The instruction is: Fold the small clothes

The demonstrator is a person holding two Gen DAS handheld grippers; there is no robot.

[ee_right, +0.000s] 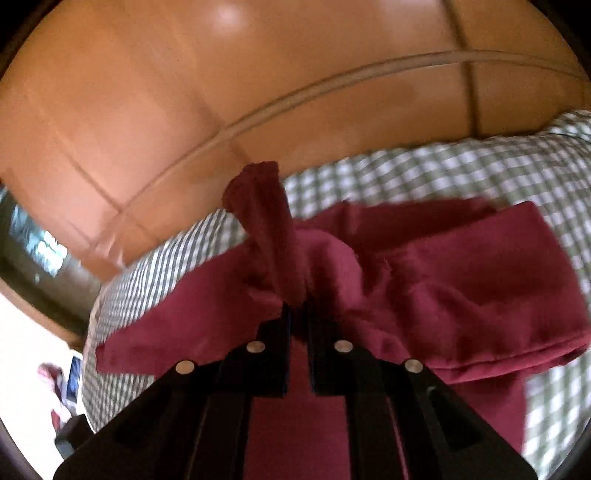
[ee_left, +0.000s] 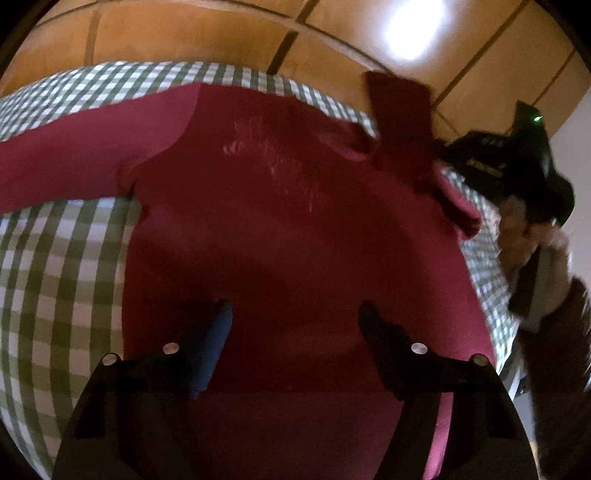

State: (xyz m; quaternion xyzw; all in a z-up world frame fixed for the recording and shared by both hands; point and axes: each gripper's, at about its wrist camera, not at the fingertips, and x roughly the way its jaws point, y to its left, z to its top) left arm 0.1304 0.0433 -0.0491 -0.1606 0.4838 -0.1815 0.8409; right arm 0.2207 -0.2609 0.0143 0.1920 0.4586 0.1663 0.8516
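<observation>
A dark red long-sleeved top [ee_left: 288, 229] lies spread on a green-and-white checked cloth [ee_left: 55, 280]. My left gripper [ee_left: 295, 314] is open just above the top's lower body, holding nothing. My right gripper [ee_right: 297, 310] is shut on the end of the top's right sleeve [ee_right: 266, 221] and holds it lifted above the garment [ee_right: 461, 288]. The lifted sleeve [ee_left: 402, 122] and the right gripper [ee_left: 517, 166] also show at the right of the left wrist view.
The checked cloth [ee_right: 424, 170] covers the surface. Behind it is a brown panelled wooden wall [ee_left: 184, 33] with a bright light reflection [ee_left: 413, 26]. The cloth's left edge [ee_right: 96, 314] drops off beside a pale floor area.
</observation>
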